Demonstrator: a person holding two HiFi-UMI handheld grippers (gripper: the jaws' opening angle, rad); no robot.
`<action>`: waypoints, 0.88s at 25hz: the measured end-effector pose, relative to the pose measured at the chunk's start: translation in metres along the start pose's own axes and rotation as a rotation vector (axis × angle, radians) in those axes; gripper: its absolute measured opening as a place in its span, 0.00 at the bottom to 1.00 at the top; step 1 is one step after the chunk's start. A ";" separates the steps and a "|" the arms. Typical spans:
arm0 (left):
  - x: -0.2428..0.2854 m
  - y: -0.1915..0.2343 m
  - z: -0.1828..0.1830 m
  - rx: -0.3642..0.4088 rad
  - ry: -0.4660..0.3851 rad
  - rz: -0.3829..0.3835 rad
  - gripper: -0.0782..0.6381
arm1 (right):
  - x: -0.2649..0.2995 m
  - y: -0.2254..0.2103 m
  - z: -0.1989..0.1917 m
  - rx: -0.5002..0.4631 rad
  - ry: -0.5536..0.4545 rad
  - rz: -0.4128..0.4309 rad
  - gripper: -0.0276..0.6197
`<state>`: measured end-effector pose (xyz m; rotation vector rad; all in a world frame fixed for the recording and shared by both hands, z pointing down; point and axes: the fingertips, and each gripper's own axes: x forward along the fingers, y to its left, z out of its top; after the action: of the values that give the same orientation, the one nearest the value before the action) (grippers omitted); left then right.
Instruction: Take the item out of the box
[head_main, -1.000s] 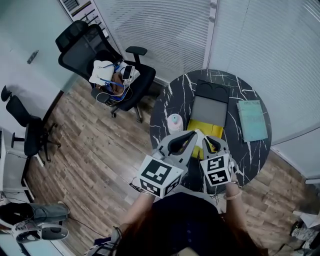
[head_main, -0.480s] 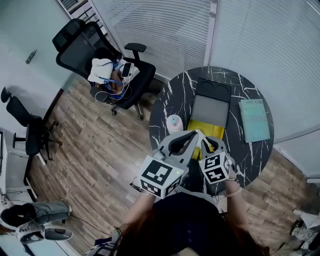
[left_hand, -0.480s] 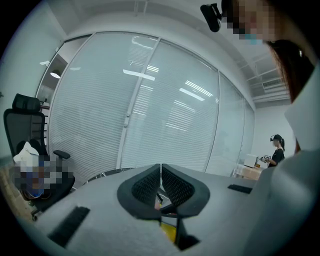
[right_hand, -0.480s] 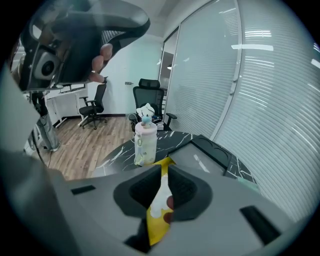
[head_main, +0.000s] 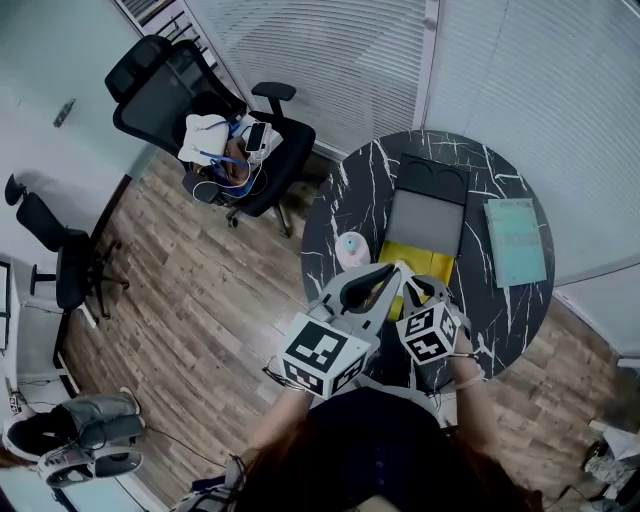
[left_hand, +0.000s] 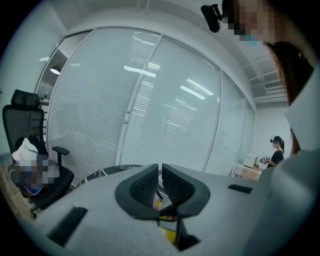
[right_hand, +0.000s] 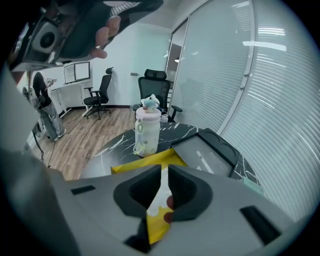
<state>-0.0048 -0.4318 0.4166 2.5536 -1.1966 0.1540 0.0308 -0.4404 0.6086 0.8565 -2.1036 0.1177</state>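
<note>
The round black marble table (head_main: 345, 205) fills the right of the head view, with a black office chair (head_main: 165, 85) on the wood floor well apart to its left. A flat grey tray (head_main: 427, 218) with a dark far end lies mid-table, its long axis running away from the person toward the blinds. A teal book (head_main: 517, 241) lies near its right side, apart from it.

The yellow box (head_main: 420, 260) sits on the table against the tray's near end. Its long side runs across the table, left to right, and its open face points up.

The left gripper (head_main: 388, 270) and right gripper (head_main: 418, 285) hover side by side over the box's near edge. A pale bottle (head_main: 350, 248) stands upright just left of the box.

The left fingers (left_hand: 145, 185) are closed to a thin slit with nothing between the tips. The right fingers (right_hand: 185, 192) stand slightly apart, and yellow-and-white material shows through the gap. Whether they pinch it I cannot tell.
</note>
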 end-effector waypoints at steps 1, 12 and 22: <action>0.001 0.001 -0.001 -0.001 0.002 0.001 0.15 | 0.003 0.001 -0.002 -0.006 0.008 0.003 0.09; 0.005 0.009 -0.007 -0.013 0.025 0.014 0.15 | 0.034 0.003 -0.023 -0.003 0.071 0.034 0.15; 0.011 0.016 -0.012 -0.024 0.041 0.028 0.15 | 0.058 0.004 -0.044 0.011 0.125 0.065 0.15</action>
<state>-0.0095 -0.4453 0.4339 2.5014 -1.2125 0.1970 0.0338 -0.4520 0.6804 0.7678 -2.0151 0.2116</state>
